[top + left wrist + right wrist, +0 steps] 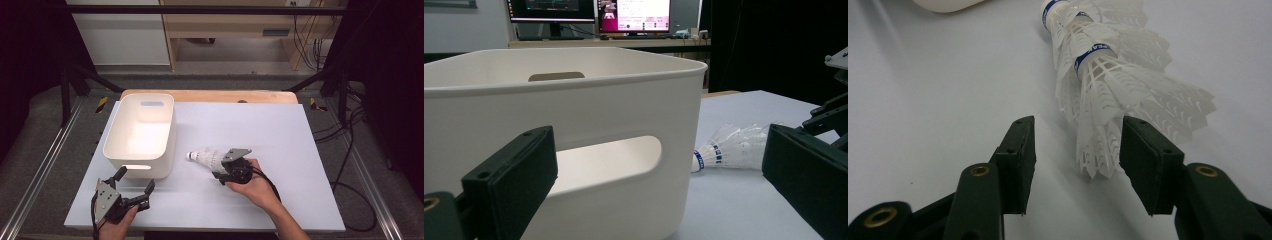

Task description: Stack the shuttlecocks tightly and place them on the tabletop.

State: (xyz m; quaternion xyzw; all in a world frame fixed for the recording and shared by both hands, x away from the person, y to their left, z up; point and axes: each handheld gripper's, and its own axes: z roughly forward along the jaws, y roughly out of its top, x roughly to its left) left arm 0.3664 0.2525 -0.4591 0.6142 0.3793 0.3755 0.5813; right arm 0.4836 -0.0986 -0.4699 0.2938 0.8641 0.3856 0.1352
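Right claw (pixel 1075 150) part open — shuttlecock stack (pixel 1113 75) lies on the bench (pixel 280 130), skirt end between its jaws, unclamped. Left claw (pixel 135 181) wide open, empty — facing the white bin (pixel 142 131).

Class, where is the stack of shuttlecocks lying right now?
In the high view, the stack of shuttlecocks lies on the table just right of the white bin, its skirt end between the right tool's open jaws.

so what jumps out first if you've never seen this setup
A nested stack of white shuttlecocks lies on the pale table, its skirt end between the open jaws of the right gripper. Left of it stands an empty white bin, with the left gripper open just in front of its handle slot.
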